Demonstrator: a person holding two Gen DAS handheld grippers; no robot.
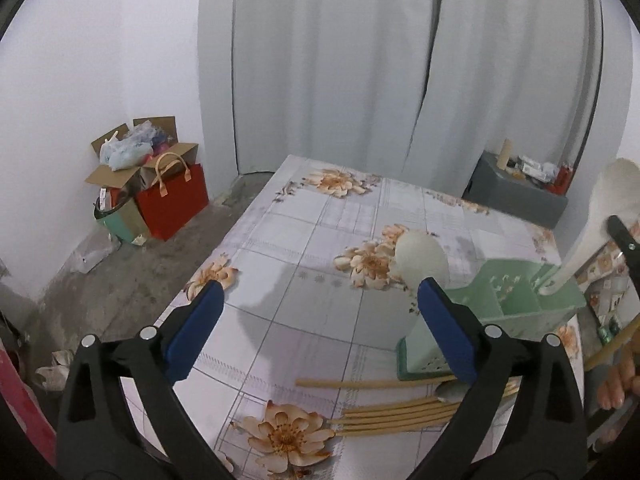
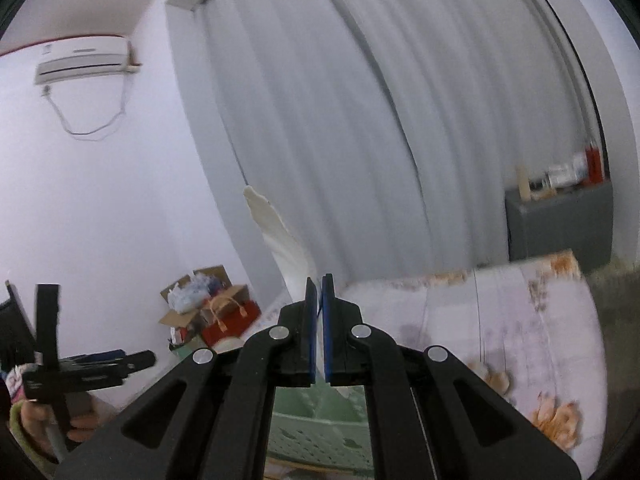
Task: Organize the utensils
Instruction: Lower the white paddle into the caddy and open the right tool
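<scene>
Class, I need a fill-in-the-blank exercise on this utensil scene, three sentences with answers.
1. The utensil holder on the table is pale ___.
2. The right gripper is shut on a white ___.
3. The left gripper stands ___, nothing between its fingers.

Missing words: green; spoon; open

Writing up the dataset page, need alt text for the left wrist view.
The left gripper, fingers wide open and empty, hovers over a floral-patterned tablecloth. To its right stands a pale green plastic utensil caddy with a white plastic spoon in it, and a second white spoon is being lowered into it. Loose wooden chopsticks lie in front.
</scene>
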